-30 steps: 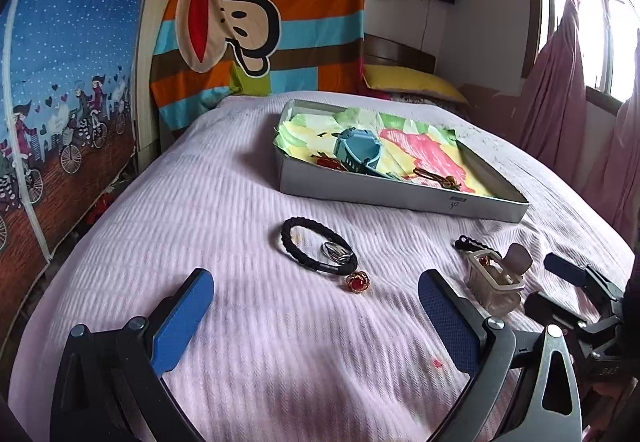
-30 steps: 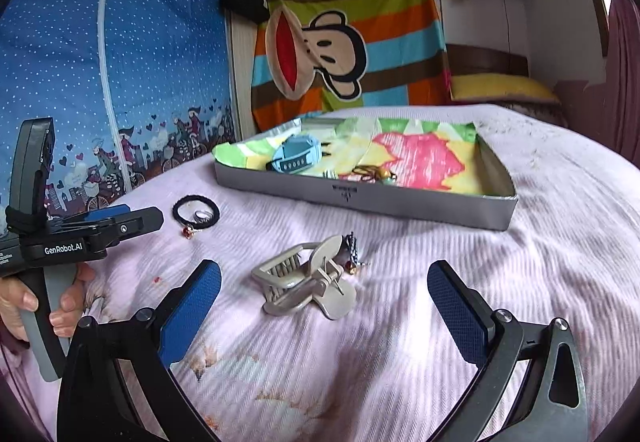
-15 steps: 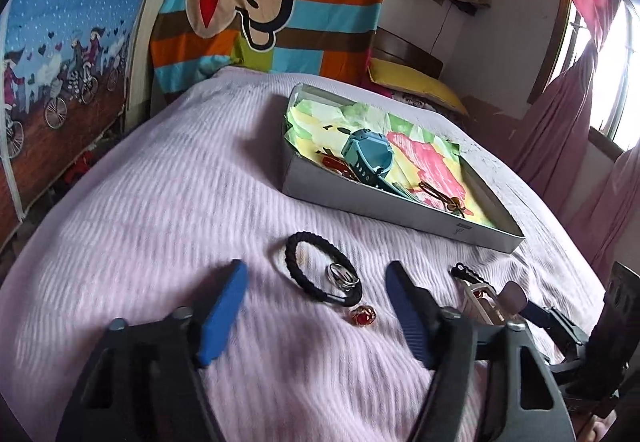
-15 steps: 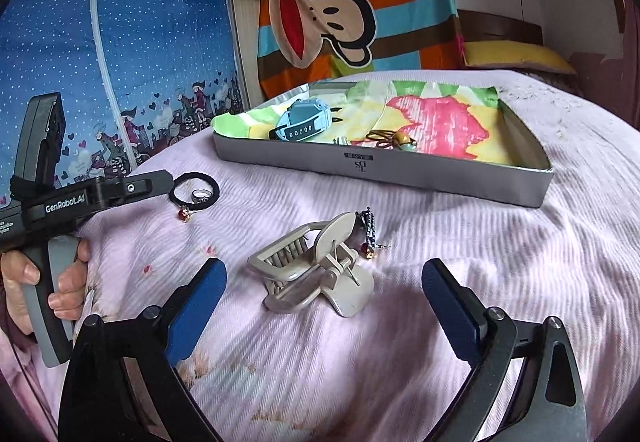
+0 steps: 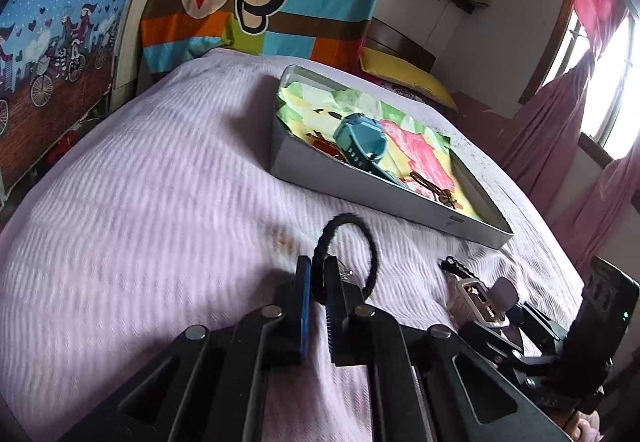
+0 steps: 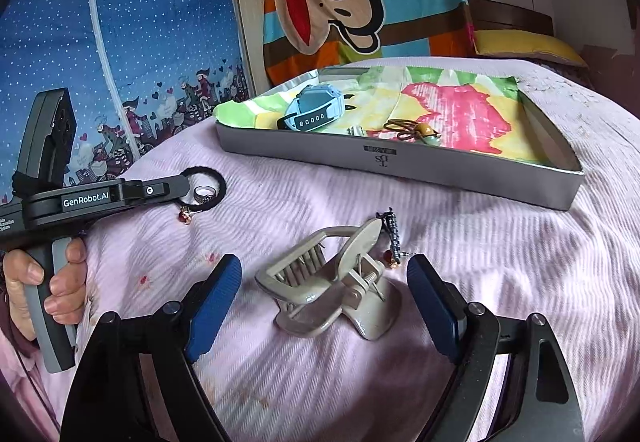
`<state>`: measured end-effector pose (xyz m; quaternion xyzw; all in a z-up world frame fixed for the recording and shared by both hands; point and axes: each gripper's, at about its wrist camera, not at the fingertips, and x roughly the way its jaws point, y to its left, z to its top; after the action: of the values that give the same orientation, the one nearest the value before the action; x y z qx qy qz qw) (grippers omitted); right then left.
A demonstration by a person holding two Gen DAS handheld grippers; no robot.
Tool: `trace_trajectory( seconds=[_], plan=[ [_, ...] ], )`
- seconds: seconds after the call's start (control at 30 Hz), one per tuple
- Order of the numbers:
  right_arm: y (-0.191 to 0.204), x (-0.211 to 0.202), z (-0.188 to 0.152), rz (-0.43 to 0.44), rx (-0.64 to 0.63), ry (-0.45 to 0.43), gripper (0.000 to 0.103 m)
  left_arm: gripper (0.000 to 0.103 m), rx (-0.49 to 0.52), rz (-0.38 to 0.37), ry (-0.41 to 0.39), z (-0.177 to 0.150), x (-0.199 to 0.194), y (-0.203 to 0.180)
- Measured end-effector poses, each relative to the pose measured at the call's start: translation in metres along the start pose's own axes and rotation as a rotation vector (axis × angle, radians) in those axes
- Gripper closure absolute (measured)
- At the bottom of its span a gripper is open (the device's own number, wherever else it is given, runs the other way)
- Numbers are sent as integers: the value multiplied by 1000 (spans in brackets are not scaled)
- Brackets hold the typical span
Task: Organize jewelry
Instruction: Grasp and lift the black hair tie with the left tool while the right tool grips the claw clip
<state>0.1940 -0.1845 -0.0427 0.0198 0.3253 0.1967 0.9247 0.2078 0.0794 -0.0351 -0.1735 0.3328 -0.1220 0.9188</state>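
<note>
Left gripper point(image 5: 316, 276) pinching the black hair tie point(image 5: 362, 238); right gripper point(image 6: 324, 282) narrowing around, not touching, the beige claw clip point(image 6: 332, 282).

A pink ribbed bedspread point(image 6: 460, 242) is showing at centre; a grey tray point(image 6: 400, 162) is holding a blue watch point(image 6: 314, 108); a black hair tie point(image 5: 352, 242) and beige hair clip point(image 6: 332, 282) are lying below.

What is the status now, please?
Left gripper shut on black hair tie. Right gripper open, jaws closing around beige claw clip, not touching. Grey tray beyond; path clear.
</note>
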Motion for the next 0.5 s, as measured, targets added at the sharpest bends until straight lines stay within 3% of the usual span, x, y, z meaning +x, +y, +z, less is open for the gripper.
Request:
trace_trajectory(
  seconds=[0.23,0.5],
  plan=[
    [-3,4,-2,0,20,9,37,97,32,-14,-16,-4,-4,-8],
    [-4,-1,-6,9,19,-17,38,98,59,-28,-62,-7,-19,-19]
  ],
)
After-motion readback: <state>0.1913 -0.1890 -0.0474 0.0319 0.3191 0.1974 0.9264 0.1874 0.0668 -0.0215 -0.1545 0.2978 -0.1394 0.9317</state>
